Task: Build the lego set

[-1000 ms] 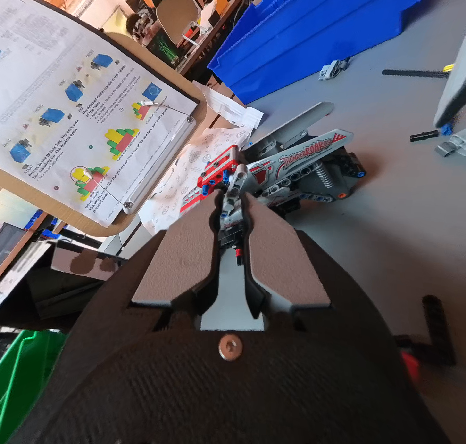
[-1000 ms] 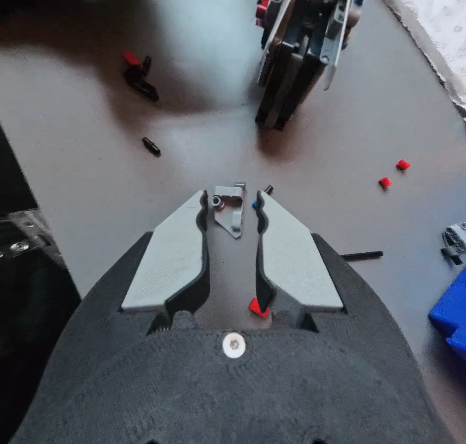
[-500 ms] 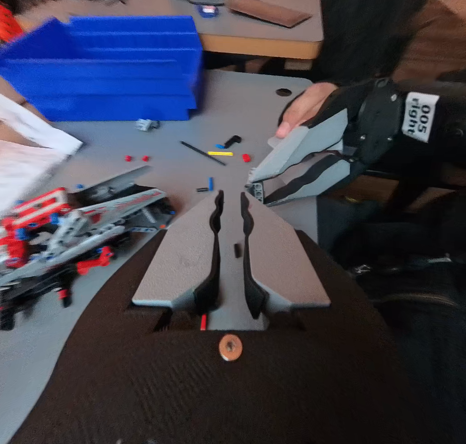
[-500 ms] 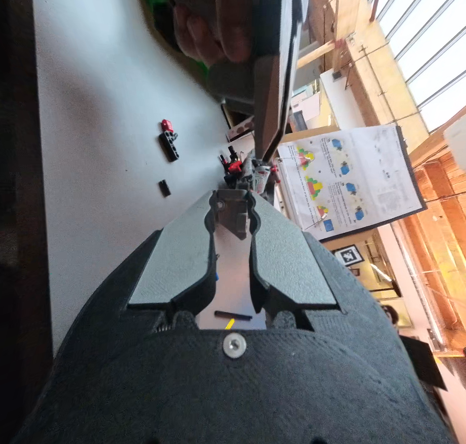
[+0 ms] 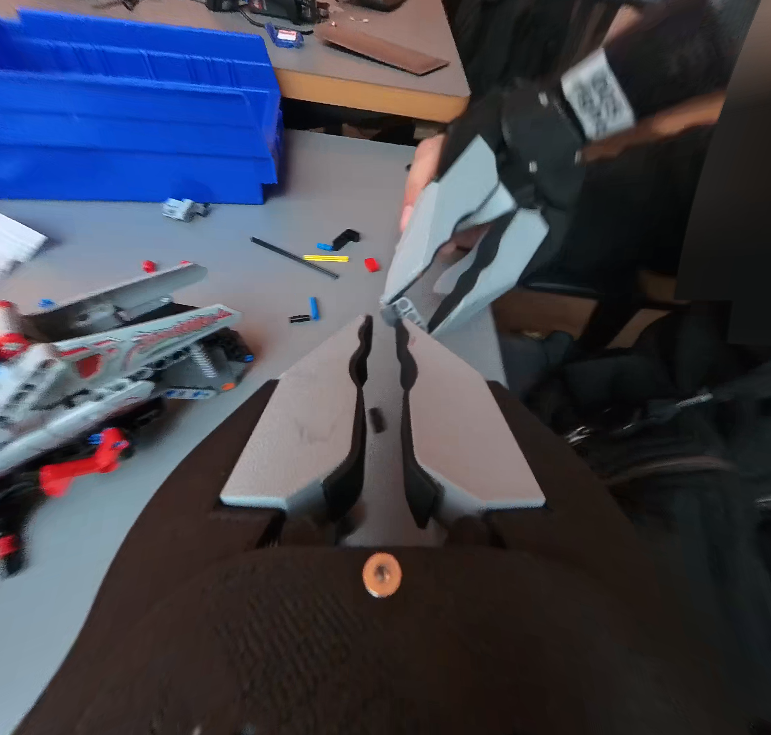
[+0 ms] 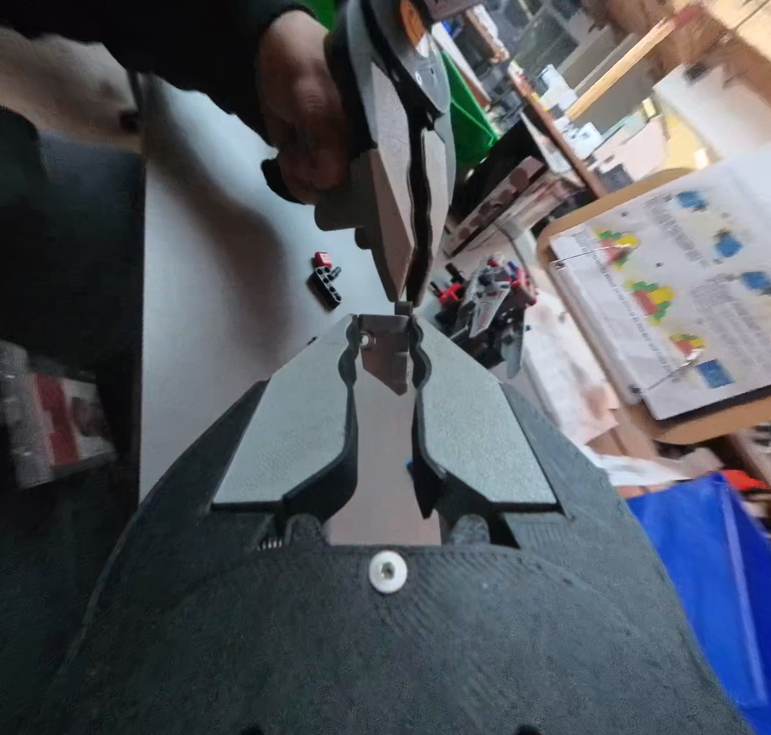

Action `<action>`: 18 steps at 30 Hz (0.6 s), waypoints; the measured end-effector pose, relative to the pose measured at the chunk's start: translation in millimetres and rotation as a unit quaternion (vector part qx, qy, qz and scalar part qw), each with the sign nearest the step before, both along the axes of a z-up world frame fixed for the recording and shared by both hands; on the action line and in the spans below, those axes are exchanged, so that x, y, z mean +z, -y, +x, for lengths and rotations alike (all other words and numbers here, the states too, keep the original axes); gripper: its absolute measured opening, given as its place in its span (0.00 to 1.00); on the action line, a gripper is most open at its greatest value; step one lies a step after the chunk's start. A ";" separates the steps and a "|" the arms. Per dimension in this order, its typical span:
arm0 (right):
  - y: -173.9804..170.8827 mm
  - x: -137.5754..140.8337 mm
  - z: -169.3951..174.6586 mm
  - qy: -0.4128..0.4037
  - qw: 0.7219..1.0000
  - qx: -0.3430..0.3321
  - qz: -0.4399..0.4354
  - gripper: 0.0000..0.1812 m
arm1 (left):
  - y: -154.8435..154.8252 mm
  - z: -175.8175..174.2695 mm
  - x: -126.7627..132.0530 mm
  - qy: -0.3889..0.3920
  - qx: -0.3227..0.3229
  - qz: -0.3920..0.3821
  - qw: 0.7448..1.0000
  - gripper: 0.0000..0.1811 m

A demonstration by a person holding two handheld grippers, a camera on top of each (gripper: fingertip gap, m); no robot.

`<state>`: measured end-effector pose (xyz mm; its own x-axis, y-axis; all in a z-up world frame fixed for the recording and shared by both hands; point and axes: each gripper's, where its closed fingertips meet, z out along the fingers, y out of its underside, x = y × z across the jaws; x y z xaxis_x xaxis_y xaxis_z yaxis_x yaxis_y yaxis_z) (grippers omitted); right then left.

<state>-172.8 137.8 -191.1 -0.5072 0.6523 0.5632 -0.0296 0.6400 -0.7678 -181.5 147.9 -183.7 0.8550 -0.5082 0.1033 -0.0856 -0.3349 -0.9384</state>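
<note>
The half-built grey, red and black lego model (image 5: pixel 125 360) lies on the grey table (image 5: pixel 208 527) at the left; it also shows in the right wrist view (image 6: pixel 488 310). My right gripper (image 6: pixel 384 323) is shut on a small grey panel piece (image 6: pixel 384 354) and holds it above the table. My left gripper (image 5: pixel 381 325) is empty, its jaws a narrow gap apart. Its tips are right beside the grey panel piece (image 5: pixel 404 310) in the right gripper (image 5: pixel 406 314). In the right wrist view the left gripper (image 6: pixel 402 296) points down at the piece's top edge.
Blue bins (image 5: pixel 125 110) stand at the back left. Loose parts lie mid-table: a black axle (image 5: pixel 292 256), a yellow axle (image 5: pixel 325 258), a red piece (image 5: pixel 371 264), a blue pin (image 5: pixel 313 308). A black beam (image 6: pixel 327 285) lies apart. An instruction board (image 6: pixel 667 289) stands behind the model.
My left gripper let go of the model and swung right toward the right gripper. My right gripper closed on the grey panel piece, lifted it off the table and turned it to the left gripper.
</note>
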 end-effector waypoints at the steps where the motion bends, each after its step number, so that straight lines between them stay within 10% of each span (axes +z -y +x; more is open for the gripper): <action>1: -1.1 1.0 0.2 0.030 0.999 0.016 -0.041 0.11 | 0.9 -4.2 -1.7 -0.041 0.003 0.015 0.999 0.07; 7: 0.2 -2.2 4.2 0.139 0.980 0.077 -0.121 0.11 | 0.0 6.3 -1.4 -0.187 -0.010 0.075 0.979 0.06; 18: -4.1 -30.8 -12.9 0.196 0.980 0.017 0.038 0.11 | -8.9 -12.2 -39.3 -0.411 0.034 -0.010 0.911 0.04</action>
<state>-185.7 142.0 -221.8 -0.7156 0.5950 0.3660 0.2359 0.6989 -0.6752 -193.7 156.8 -223.0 0.6770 -0.4565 -0.5773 -0.7351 -0.3812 -0.5606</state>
